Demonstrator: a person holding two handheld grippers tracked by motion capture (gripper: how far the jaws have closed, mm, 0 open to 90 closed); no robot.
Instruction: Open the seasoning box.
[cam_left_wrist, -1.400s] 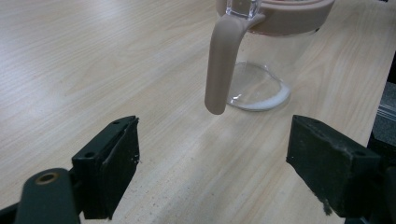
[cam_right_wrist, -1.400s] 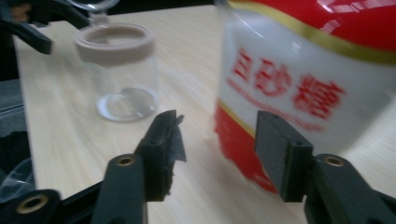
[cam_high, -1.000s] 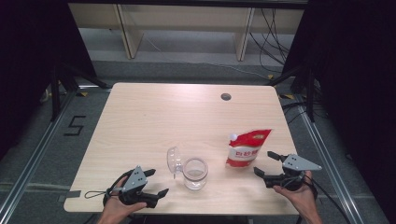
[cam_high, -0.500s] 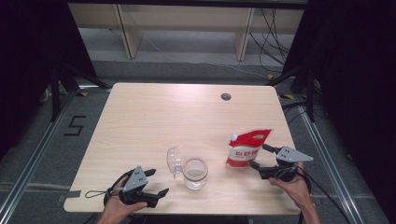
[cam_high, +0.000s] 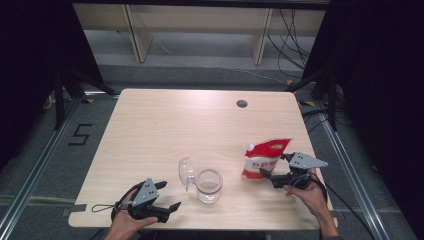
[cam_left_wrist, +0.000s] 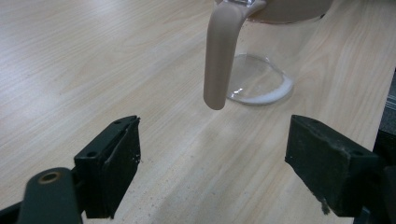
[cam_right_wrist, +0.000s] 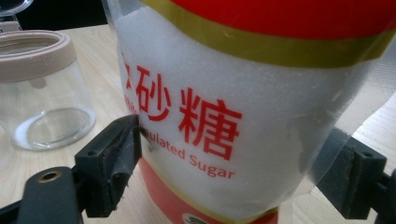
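Note:
A red-and-clear bag of granulated sugar (cam_high: 264, 159) stands upright at the table's right front. My right gripper (cam_high: 273, 166) is open, and its jaws stand on either side of the bag (cam_right_wrist: 243, 116), with the left jaw right at the film. A clear glass jar (cam_high: 208, 185) with a beige rim stands at the front middle, its hinged lid (cam_high: 186, 172) swung open to the left. My left gripper (cam_high: 168, 195) rests open near the front left edge. In the left gripper view the jar's beige handle (cam_left_wrist: 222, 56) hangs ahead of that gripper (cam_left_wrist: 212, 163), apart from both jaws.
The wooden table (cam_high: 165, 125) has a round cable hole (cam_high: 242, 104) at the back right. The jar (cam_right_wrist: 42, 88) stands just left of the bag. Pale shelving (cam_high: 200, 30) lies beyond the far edge, with dark curtains at both sides.
My right gripper has moved left up to the sugar bag, so the bag now stands between its jaws. The left gripper has stayed still.

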